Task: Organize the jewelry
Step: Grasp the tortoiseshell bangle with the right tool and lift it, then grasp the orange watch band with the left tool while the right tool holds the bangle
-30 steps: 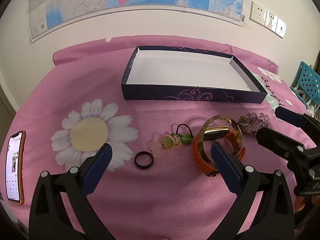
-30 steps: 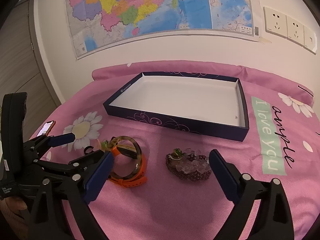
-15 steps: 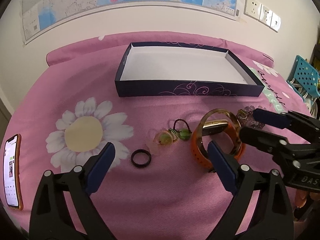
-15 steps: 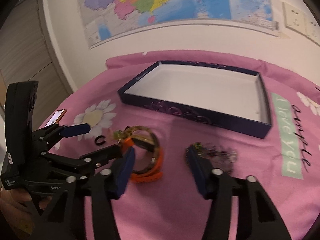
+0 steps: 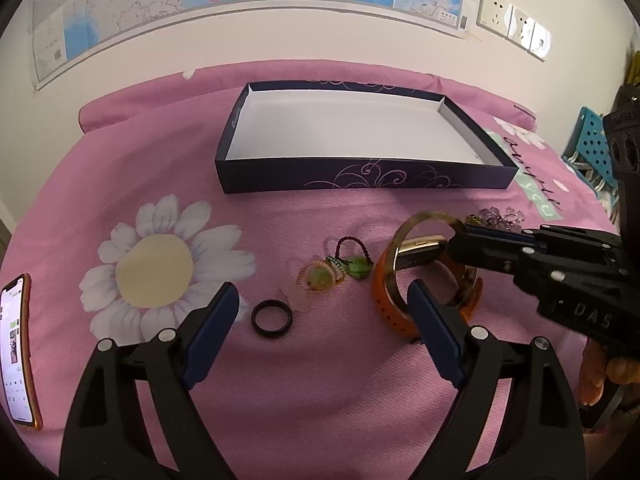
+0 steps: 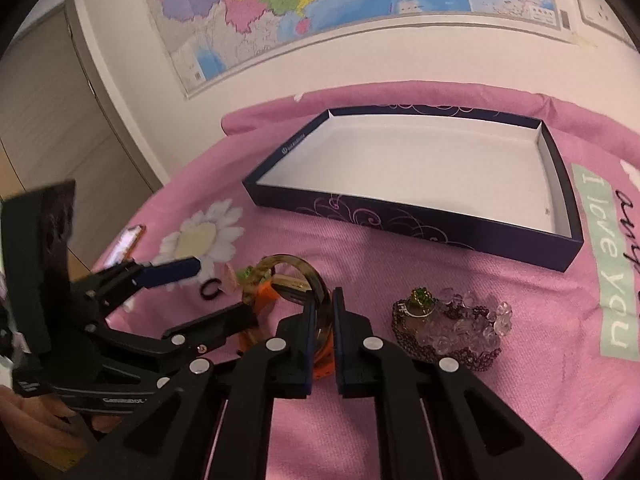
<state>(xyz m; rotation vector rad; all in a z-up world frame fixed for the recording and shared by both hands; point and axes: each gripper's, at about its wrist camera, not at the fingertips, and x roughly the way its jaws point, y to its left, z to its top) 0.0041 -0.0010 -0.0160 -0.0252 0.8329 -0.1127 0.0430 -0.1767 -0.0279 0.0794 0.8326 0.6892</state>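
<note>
Between right gripper (image 6: 321, 312) fingers — bangle (image 6: 316, 280) rim (pinched).

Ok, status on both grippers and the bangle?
Right gripper shut on bangle, atop orange watch. Left gripper open, hovering. Box empty.
</note>
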